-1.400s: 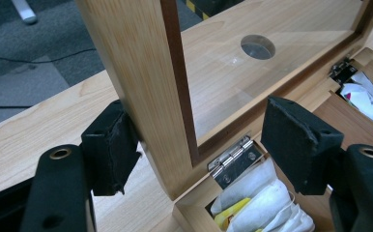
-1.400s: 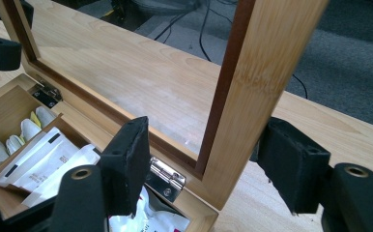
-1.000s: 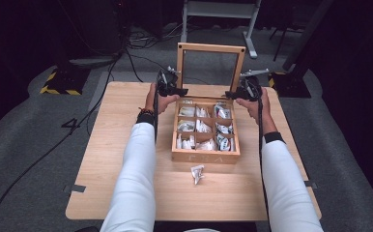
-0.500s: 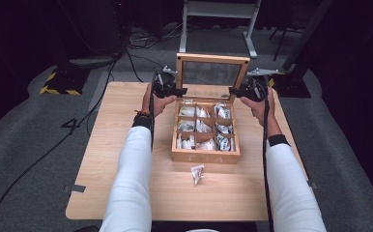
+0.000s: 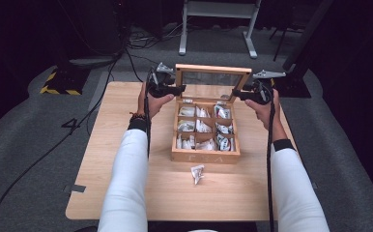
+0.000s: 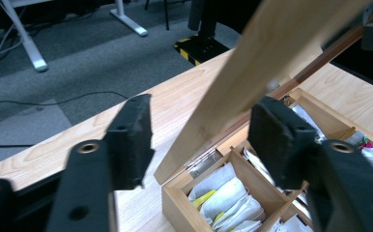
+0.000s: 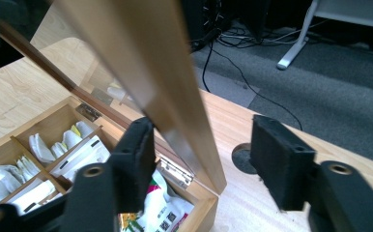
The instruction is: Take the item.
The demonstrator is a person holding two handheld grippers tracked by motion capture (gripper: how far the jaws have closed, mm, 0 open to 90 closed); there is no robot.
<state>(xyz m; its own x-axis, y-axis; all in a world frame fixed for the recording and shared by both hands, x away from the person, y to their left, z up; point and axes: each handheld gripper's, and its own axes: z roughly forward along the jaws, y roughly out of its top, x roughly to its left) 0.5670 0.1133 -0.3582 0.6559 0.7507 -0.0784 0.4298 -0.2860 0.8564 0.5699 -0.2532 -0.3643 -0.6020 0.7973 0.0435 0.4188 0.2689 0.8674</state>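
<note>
So both grippers are up at the back of the wooden tea box, one at each side edge of its lid. The lid is tipped partway up on its hinges, with a glass pane in a wood frame.

The left gripper has its fingers spread around the lid's left side rail. In the left gripper view the rail runs up diagonally through the gap, close to the right-hand finger, with a clear gap to the other one. I can't tell if it actually touches. Those fingers have just been opening up.

It's the same deal on the other side. The right gripper has its fingers spread with the lid's right rail between them. The rail comes down right next to the left-hand finger in the right gripper view and sits well apart from the other one. These have also just been opening. It doesn't look like a real pinch on either side.

Below the fingers the box is open, with divided compartments stuffed with tea bag packets. You can see the hinge just under the right gripper's fingers. One loose packet sits on the counter in front of the box, well away from both grippers.
</note>
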